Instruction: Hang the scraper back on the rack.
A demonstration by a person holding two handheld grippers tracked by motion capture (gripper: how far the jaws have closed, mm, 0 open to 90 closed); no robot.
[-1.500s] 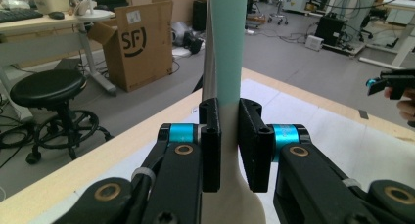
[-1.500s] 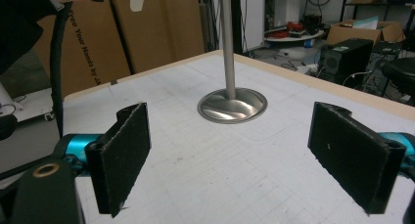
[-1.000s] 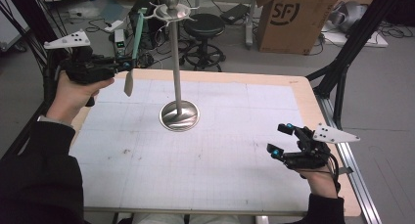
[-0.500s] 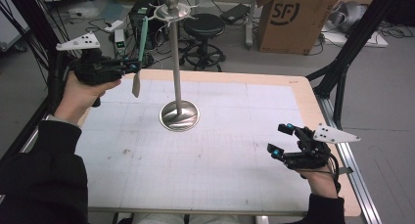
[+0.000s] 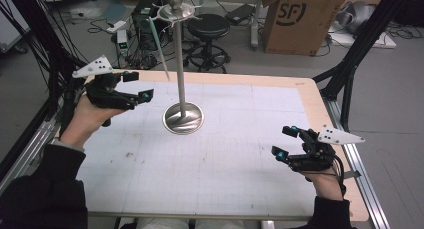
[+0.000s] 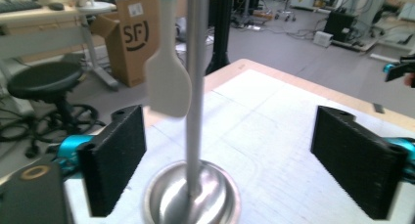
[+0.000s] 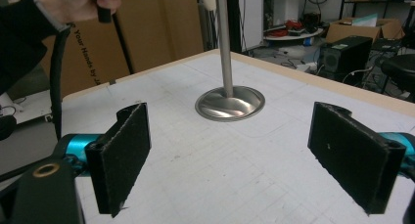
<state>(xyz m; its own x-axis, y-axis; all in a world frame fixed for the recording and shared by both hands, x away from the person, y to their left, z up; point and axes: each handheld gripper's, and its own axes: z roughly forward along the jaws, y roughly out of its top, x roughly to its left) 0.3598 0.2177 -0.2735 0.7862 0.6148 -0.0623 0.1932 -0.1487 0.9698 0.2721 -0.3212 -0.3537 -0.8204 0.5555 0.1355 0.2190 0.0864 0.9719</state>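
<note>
The table [image 5: 235,154] carries the stand [image 5: 181,64], a steel pole on a round base with a hook ring at its top. The spatula [image 5: 159,48], mint handle and white blade, now hangs from that ring just left of the pole, blade down and clear of the table. A second ago the left gripper [image 5: 134,86] was clamped on the spatula up beside the ring; its jaws have just been opening and it now sits lower, left of the stand's base, with nothing in it. Judged from this, the hanging step looks done and the release is good, though the spatula appears tilted and may be swinging. In the left gripper view the left gripper [image 6: 227,155] has its pads wide apart, the pole and spatula [image 6: 168,82] between them but farther off, untouched. The right gripper [image 5: 286,141] rests right of the stand near the table's edge, jaws apart, empty, unmoved.
</note>
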